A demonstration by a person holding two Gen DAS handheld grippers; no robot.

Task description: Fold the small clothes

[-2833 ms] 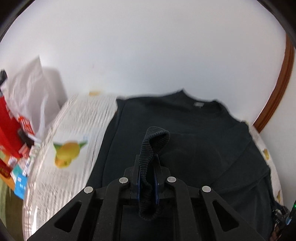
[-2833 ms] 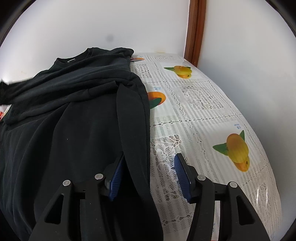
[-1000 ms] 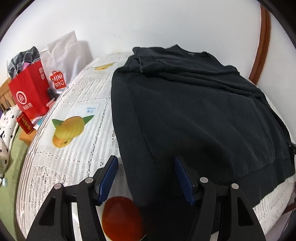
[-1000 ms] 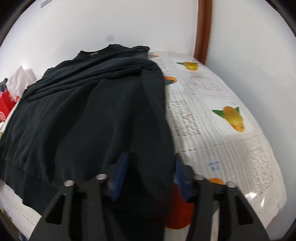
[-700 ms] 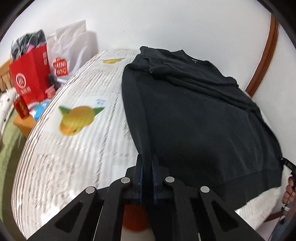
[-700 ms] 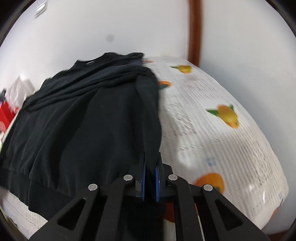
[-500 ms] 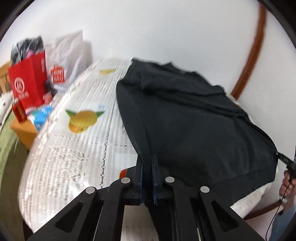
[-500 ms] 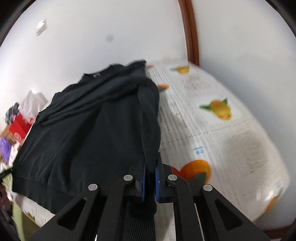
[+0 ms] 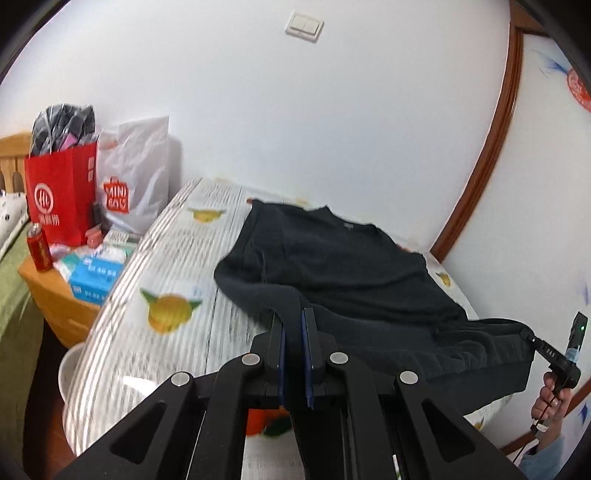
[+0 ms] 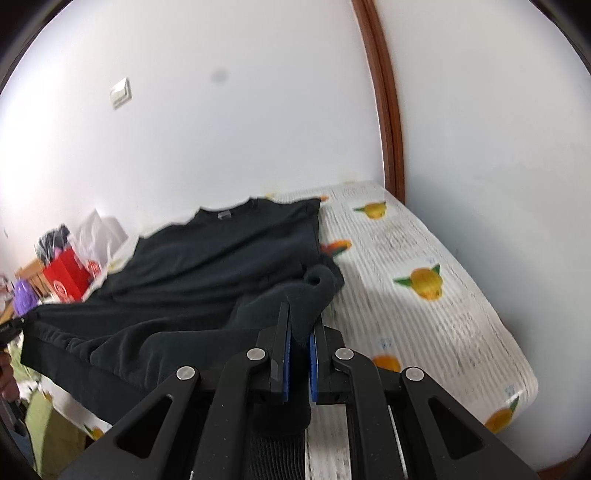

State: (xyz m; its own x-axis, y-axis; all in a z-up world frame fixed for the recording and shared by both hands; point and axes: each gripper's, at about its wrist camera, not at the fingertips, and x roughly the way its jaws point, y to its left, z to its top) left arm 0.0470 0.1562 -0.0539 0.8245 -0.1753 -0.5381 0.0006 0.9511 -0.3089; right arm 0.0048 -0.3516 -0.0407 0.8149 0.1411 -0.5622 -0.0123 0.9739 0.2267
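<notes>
Both sleeves look tucked in already, so it's roughly halfway. The black sweatshirt (image 9: 343, 269) lies on the worktop's fruit-print cloth (image 9: 173, 266); left gripper (image 9: 294, 332) and right gripper (image 10: 298, 328) have fingers pinched tight on its hem corners, raised. Bottom-to-collar fold isn't done.

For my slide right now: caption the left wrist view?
Left hand-held gripper lifts black sweatshirt hem off fruit-print tablecloth.

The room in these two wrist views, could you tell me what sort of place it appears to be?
Most likely a bedroom in a home. A dark sweater lies on a table covered by a fruit-print tablecloth, shopping bags crowd a wooden bedside cabinet, and a wall light switch shows.
</notes>
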